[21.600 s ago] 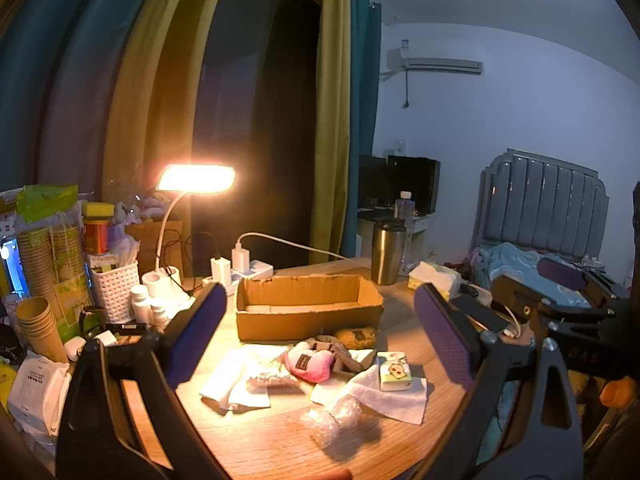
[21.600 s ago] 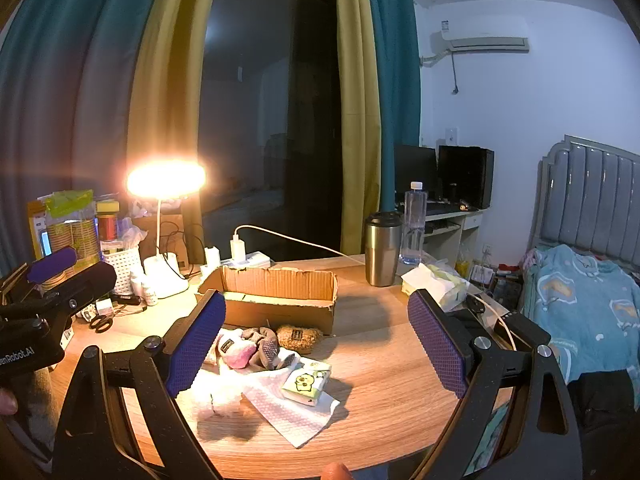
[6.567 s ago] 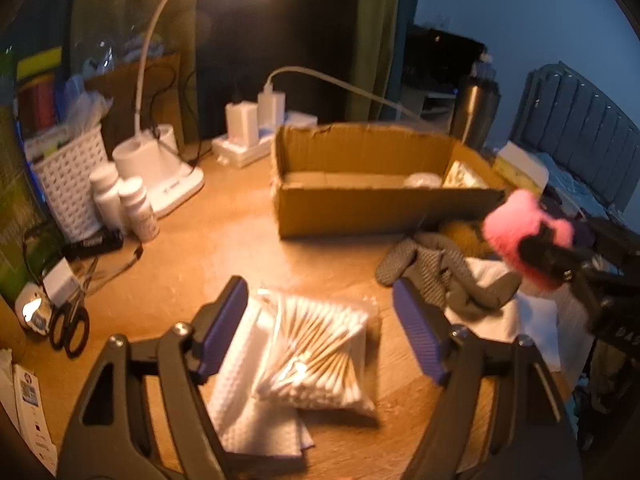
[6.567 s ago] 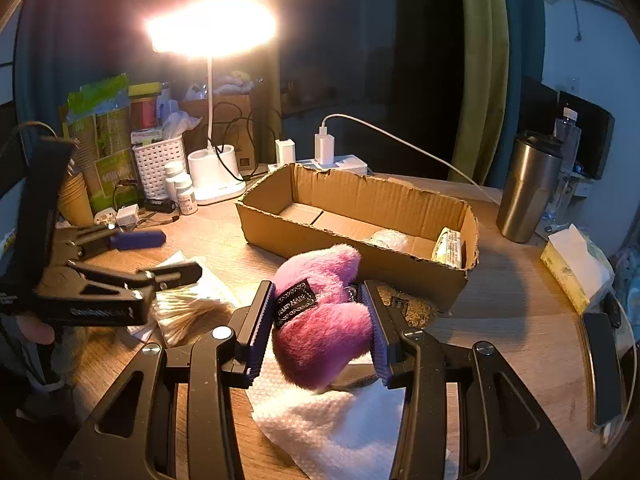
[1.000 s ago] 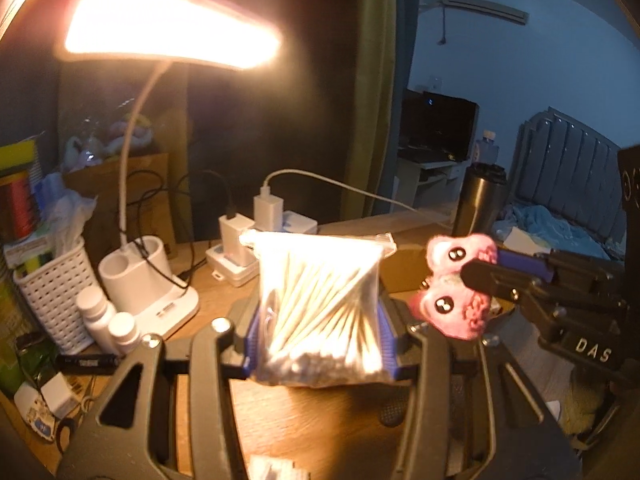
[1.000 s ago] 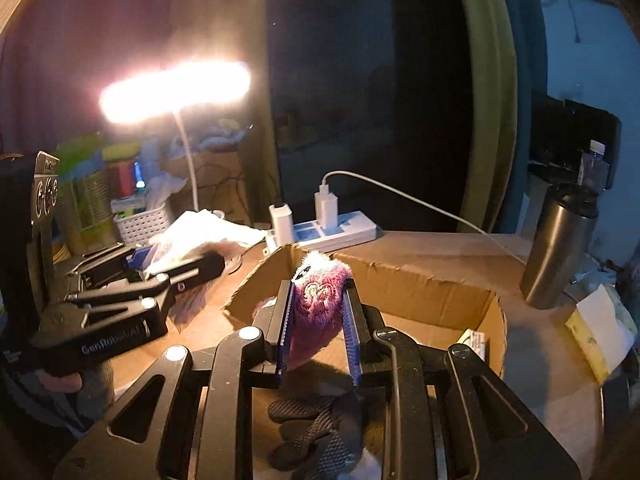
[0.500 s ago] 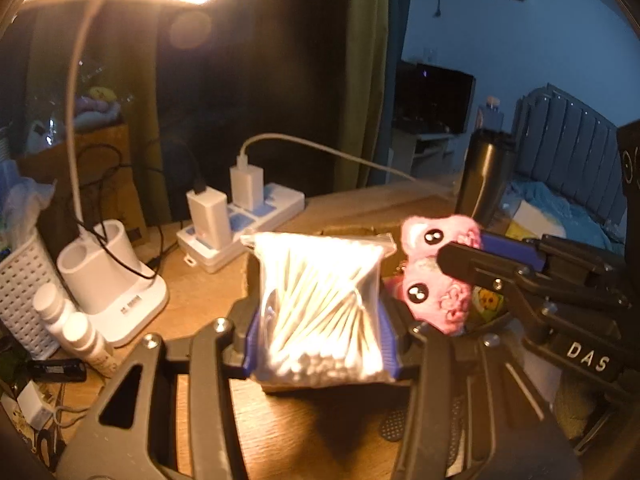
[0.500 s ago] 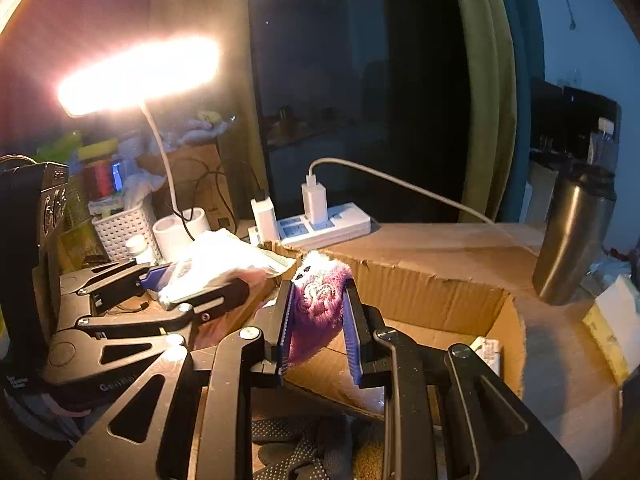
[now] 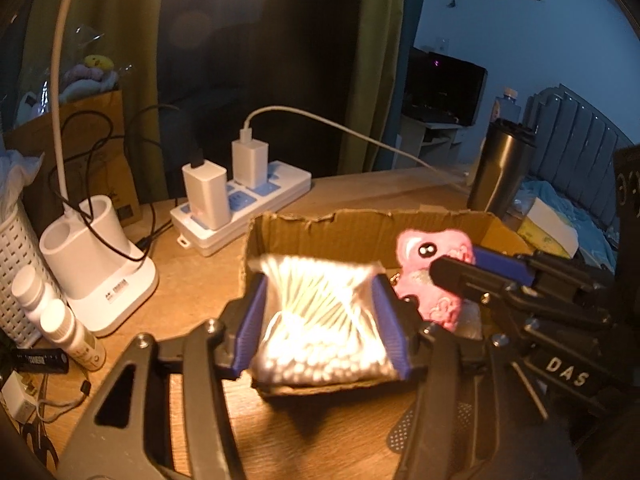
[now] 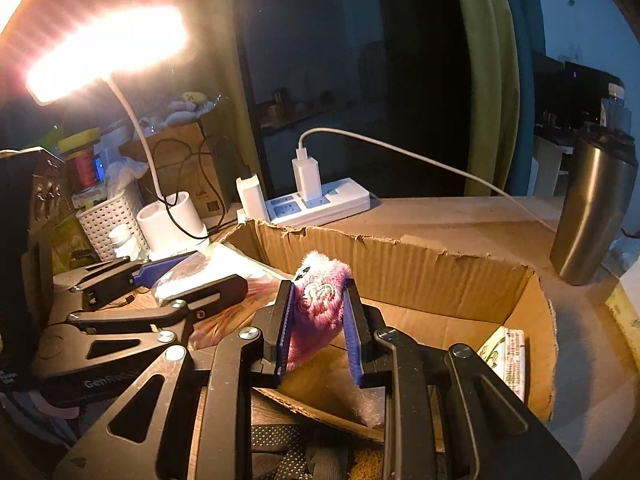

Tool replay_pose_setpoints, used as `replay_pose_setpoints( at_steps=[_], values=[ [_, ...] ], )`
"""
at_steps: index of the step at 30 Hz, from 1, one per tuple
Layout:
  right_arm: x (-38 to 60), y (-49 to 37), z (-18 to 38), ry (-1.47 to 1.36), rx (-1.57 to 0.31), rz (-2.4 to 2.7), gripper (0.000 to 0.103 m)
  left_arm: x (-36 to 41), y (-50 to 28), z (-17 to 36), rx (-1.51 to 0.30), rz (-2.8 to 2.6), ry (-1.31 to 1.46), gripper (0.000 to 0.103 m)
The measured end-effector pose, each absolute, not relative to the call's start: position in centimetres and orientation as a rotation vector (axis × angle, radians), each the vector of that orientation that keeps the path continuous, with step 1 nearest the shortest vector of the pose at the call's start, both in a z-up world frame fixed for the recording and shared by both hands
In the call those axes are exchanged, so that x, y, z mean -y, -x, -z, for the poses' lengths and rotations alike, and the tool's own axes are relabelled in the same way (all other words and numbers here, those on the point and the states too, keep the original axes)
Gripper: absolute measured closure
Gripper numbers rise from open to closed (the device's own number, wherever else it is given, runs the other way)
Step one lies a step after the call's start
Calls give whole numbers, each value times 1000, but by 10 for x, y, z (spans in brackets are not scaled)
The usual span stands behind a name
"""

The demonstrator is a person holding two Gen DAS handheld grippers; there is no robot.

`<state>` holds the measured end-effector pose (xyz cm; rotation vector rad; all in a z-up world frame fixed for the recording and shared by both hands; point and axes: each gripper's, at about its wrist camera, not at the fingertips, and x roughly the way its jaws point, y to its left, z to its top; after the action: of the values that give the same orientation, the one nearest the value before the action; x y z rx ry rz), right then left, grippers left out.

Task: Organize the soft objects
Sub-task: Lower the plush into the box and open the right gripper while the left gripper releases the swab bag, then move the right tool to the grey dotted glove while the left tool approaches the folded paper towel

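A clear bag of cotton swabs (image 9: 324, 320) sits between the blue pads of my left gripper (image 9: 318, 280), over the left end of the open cardboard box (image 9: 360, 228). Its jaws are opening, and the pads still touch the bag's sides. A pink plush toy (image 10: 320, 300) hangs over the box interior, with my right gripper (image 10: 318, 286) shut on it. In the left wrist view the plush (image 9: 440, 304) and the right gripper's fingers (image 9: 480, 276) sit just right of the bag. In the right wrist view the left gripper (image 10: 196, 276) holds the bag (image 10: 224, 260) at the box's left wall (image 10: 420, 264).
A tissue pack (image 10: 506, 356) lies in the box's right end. Behind the box are a power strip with chargers (image 9: 248, 208), a lamp base (image 9: 92, 248), small bottles (image 9: 64, 324) and a white basket (image 9: 12, 264). A steel tumbler (image 10: 592, 216) stands at right. A grey glove (image 10: 288, 456) lies in front of the box.
Both grippers have come forward and down over the box. The swab bag now sits lower, at the box's left end, and the left jaws stand wider. The plush stays gripped.
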<state>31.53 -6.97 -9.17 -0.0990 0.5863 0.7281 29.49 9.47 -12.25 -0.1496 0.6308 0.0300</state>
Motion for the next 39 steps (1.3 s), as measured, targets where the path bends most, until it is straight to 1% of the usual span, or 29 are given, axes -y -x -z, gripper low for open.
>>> replay_pose_setpoints(
  at_steps=[3,4,5,6,14,23,24,25,28,33,39],
  values=[
    [69,-318,95,95,-597,-725,77,-95,-294,121,-626,-27,154,46],
    [69,-319,96,93,-601,-726,76,-95,-294,121,-626,-27,155,44],
    [68,-319,97,91,-606,-726,74,-96,-293,120,-623,-26,159,36],
    [68,-320,98,90,-610,-728,73,-96,-292,119,-619,-26,162,35],
    [68,-321,98,86,-622,-718,71,-94,-285,109,-597,-36,143,35],
    [79,-301,75,95,-552,-694,70,-91,-267,91,-551,-43,124,35],
    [80,-299,73,96,-545,-692,68,-91,-264,89,-545,-43,124,35],
    [83,-295,70,95,-535,-689,64,-90,-261,88,-541,-44,124,35],
    [89,-286,62,94,-515,-684,58,-89,-251,82,-525,-45,123,35],
    [97,-271,52,102,-491,-675,54,-86,-233,71,-492,-40,118,35],
    [109,-252,44,110,-467,-660,53,-82,-214,63,-465,-33,116,35]
  ],
)
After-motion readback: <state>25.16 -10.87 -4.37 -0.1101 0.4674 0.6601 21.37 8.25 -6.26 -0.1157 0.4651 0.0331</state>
